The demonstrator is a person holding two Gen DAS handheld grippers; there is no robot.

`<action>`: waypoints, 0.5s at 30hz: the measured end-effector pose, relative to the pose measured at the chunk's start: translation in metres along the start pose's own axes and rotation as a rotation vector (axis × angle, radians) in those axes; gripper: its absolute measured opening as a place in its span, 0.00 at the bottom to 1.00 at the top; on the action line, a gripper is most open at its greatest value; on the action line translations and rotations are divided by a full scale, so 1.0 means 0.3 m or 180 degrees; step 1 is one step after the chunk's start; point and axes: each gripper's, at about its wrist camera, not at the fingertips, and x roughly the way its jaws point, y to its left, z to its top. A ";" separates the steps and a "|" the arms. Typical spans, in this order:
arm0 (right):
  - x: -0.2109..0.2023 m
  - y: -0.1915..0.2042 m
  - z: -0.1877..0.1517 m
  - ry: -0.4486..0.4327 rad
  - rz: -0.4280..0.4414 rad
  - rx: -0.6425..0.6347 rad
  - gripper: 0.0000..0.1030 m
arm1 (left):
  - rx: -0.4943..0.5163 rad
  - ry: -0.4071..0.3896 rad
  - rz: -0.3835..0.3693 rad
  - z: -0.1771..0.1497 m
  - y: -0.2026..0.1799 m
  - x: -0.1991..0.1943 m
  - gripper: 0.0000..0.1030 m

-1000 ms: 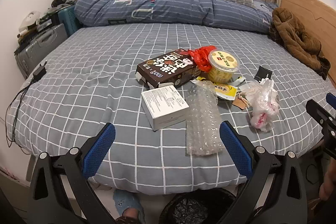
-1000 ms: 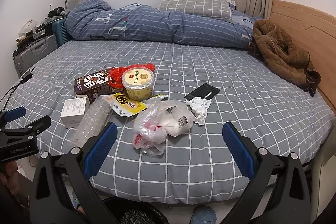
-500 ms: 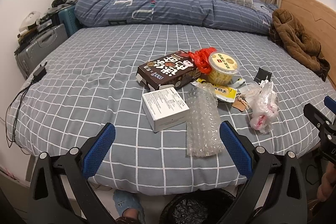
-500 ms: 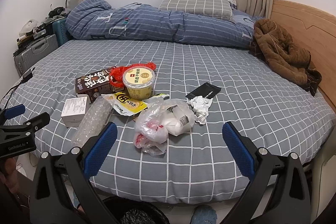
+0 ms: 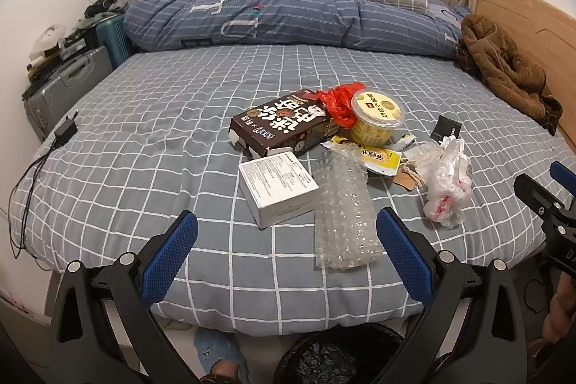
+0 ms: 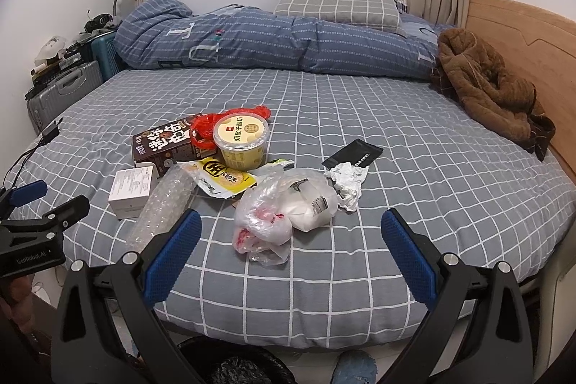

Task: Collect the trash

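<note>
Trash lies in a cluster on the grey checked bed (image 5: 144, 139): a brown carton (image 5: 280, 126), a white box (image 5: 277, 189), bubble wrap (image 5: 342, 207), a yellow tub (image 5: 376, 117) with a red bag (image 5: 338, 103) beside it, a yellow wrapper (image 5: 378, 159), a clear plastic bag (image 6: 284, 207), crumpled foil (image 6: 347, 180) and a black packet (image 6: 352, 153). My left gripper (image 5: 286, 258) is open and empty, hovering at the bed's near edge before the white box and bubble wrap. My right gripper (image 6: 289, 260) is open and empty, just short of the plastic bag.
A black-lined bin (image 5: 338, 358) stands on the floor below the bed's near edge, also in the right wrist view (image 6: 237, 366). A folded blue duvet (image 5: 280, 17) and pillow lie at the back, a brown jacket (image 6: 493, 89) by the headboard, suitcases (image 5: 64, 89) and a charger cable (image 5: 64, 132) at left.
Both grippers have drifted slightly toward the bed; the trash sits a little nearer in both views. Nothing was taken hold of.
</note>
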 end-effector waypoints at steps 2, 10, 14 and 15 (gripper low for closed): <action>-0.001 0.002 0.000 -0.0003 0.0003 -0.0012 0.93 | 0.0002 0.0004 -0.0001 0.000 -0.001 0.000 0.95; 0.000 0.004 -0.001 0.0006 0.0002 -0.0007 0.93 | 0.0007 0.0036 0.0003 -0.002 -0.004 0.006 0.95; -0.001 0.003 -0.001 0.0000 0.0007 -0.0010 0.93 | 0.0009 0.0037 0.0004 -0.002 -0.003 0.007 0.95; -0.001 0.003 0.001 -0.0002 0.0005 -0.0012 0.93 | 0.0007 0.0032 0.0007 -0.002 -0.002 0.007 0.95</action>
